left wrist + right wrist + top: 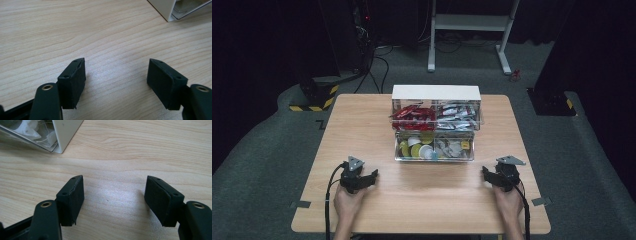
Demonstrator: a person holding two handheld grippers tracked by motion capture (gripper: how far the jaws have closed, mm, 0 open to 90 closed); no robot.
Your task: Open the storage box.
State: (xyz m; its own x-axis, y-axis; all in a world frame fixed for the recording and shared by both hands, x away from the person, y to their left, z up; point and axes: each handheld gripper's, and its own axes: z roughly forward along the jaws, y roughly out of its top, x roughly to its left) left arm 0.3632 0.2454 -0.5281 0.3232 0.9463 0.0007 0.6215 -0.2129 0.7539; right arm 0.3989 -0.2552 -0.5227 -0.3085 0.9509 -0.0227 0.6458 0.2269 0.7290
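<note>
While both hands are resting on the surface (362, 125):
left gripper (373, 175): lying released, nothing between jaws, at 7 o'clock
right gripper (485, 172): lying released, at 5 o'clock
drawer box (435, 122): sitting at 12 o'clock, both drawers pulled out

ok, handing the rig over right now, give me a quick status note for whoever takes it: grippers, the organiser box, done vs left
Left gripper: open, nothing between the jaws, resting on the table at the near left.
Right gripper: open, nothing held, at the near right, mirrored to the left one.
Organiser box: mid-table between and beyond both grippers, white top. Upper drawer partly out, red packets at left, silvery packets at right. Lower drawer pulled further toward the person, holding small round yellow and white items and pale bits.
Done: nothing lies out on the table and nothing is gripped.
Left: any handling of the drawers or contents, apparently all of it.
</note>
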